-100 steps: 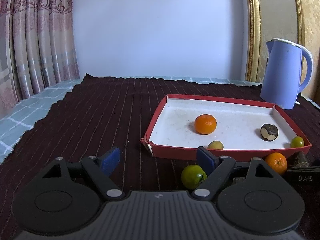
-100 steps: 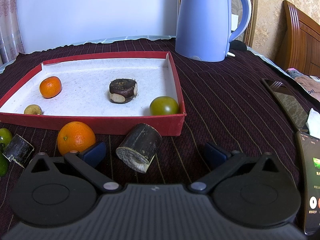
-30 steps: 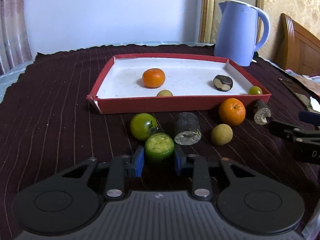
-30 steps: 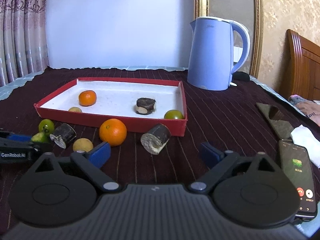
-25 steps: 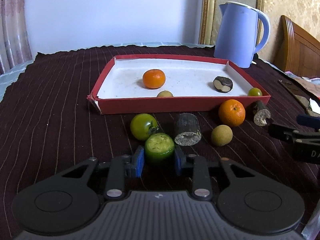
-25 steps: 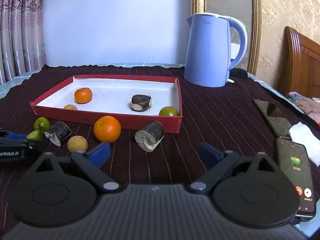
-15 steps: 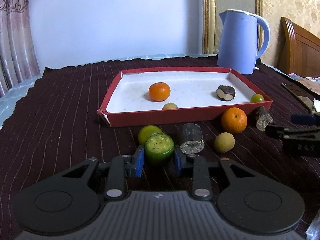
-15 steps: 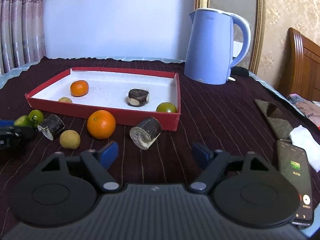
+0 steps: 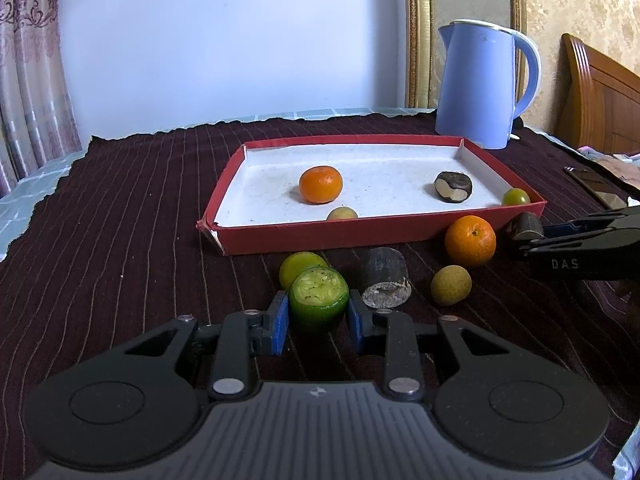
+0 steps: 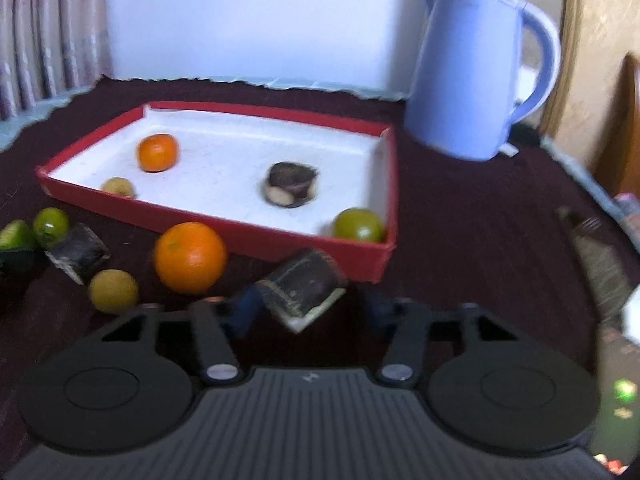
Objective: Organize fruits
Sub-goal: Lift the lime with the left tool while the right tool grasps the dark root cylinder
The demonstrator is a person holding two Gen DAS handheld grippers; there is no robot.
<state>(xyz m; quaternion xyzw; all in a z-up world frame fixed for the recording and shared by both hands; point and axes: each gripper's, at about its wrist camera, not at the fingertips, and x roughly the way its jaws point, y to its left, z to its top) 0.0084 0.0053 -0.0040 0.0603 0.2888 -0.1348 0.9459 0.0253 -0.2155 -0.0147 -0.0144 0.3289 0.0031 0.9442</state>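
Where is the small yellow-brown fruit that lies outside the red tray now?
In the left wrist view, the yellow-brown fruit lies on the cloth in front of the tray, between the dark stub and the orange.

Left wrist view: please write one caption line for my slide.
Left gripper holds a cut green fruit before the red tray.

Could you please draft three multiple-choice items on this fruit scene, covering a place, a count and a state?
1. Where is the pale blue plastic kettle?
A. inside the tray
B. behind the red cardboard tray
C. on the floor

2. How many items lie in the tray?
A. two
B. four
C. six

3. What is the left gripper doing?
A. clamping a cut green citrus fruit
B. standing empty
C. holding an orange

Answers: B, it stands past the tray's far corner; B, tangerine, yellowish fruit, dark piece, green fruit; A, both blue pads press it.
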